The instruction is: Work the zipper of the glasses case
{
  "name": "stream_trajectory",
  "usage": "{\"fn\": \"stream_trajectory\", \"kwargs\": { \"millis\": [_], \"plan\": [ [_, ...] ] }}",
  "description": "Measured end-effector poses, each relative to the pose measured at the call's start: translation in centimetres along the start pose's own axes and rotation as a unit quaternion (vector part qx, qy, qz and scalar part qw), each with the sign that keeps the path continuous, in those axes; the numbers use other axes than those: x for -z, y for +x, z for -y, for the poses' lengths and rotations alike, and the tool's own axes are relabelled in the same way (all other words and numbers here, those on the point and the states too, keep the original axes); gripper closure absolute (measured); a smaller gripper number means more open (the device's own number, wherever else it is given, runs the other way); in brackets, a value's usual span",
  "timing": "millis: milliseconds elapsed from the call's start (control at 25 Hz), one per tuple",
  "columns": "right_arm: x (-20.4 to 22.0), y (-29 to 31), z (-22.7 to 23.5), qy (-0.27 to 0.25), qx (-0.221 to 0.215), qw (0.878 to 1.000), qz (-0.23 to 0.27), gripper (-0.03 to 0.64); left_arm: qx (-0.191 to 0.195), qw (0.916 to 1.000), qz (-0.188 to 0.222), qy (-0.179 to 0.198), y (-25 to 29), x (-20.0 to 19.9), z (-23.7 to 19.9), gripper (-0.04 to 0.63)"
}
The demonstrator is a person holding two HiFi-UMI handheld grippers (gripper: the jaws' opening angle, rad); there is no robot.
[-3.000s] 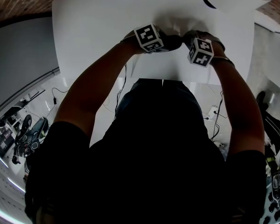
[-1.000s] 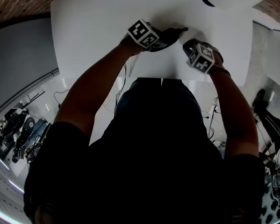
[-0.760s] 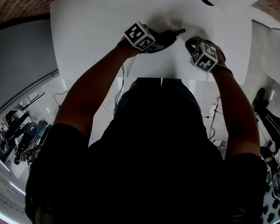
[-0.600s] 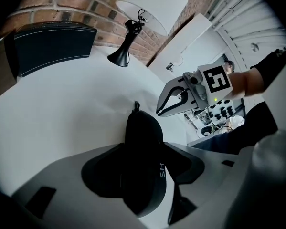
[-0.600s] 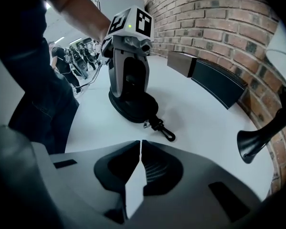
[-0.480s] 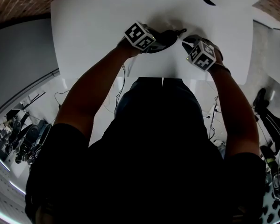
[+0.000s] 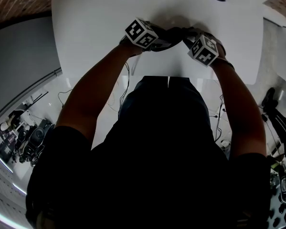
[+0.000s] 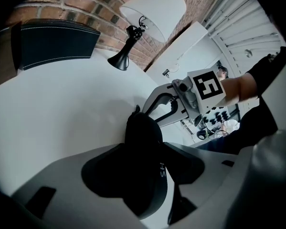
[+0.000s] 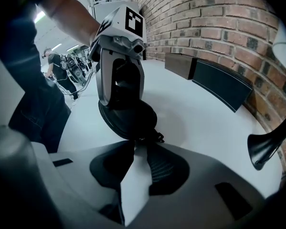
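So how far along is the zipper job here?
Done: left gripper clamps the glasses case. In hand: right gripper, jaws just opening and empty, sits at the zipper pull. Remaining: gripping and drawing the pull; how far the zipper has run doesn't show.

Lab-like workspace: brick wall (image 9: 219,18), white table (image 7: 100,23), gear on floor (image 7: 30,137).
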State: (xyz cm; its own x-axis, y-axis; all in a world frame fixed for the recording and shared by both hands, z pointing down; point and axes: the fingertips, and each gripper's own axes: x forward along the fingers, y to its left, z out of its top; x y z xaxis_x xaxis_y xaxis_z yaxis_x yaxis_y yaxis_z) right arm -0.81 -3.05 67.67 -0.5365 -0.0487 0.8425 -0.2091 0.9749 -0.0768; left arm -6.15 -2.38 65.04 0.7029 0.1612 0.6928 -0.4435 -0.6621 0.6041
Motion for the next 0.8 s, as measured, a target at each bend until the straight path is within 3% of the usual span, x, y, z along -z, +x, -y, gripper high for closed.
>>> {"fn": "stream_trajectory", "kwargs": {
  "millis": [280, 520, 800],
  "plan": [
    [-1.3, 0.6, -0.3, -0.039, 0.017, 0.999, 0.013, 0.577, 0.01, 0.9997, 0.015, -0.015, -0.9, 0.6, -0.5, 0.322],
    [-2.1, 0.7, 0.1, -0.038, 0.025, 0.999, 0.021, 0.614, 0.019, 0.9997, 0.013, -0.011, -1.5, 1.1, -0.5, 0.322],
    [-1.4, 0.6, -0.4, -0.082, 0.017, 0.996, -0.018, 0.617, 0.004, 0.9998, 0.01, -0.015, -1.2, 1.1, -0.3, 0.322]
  ]
}}
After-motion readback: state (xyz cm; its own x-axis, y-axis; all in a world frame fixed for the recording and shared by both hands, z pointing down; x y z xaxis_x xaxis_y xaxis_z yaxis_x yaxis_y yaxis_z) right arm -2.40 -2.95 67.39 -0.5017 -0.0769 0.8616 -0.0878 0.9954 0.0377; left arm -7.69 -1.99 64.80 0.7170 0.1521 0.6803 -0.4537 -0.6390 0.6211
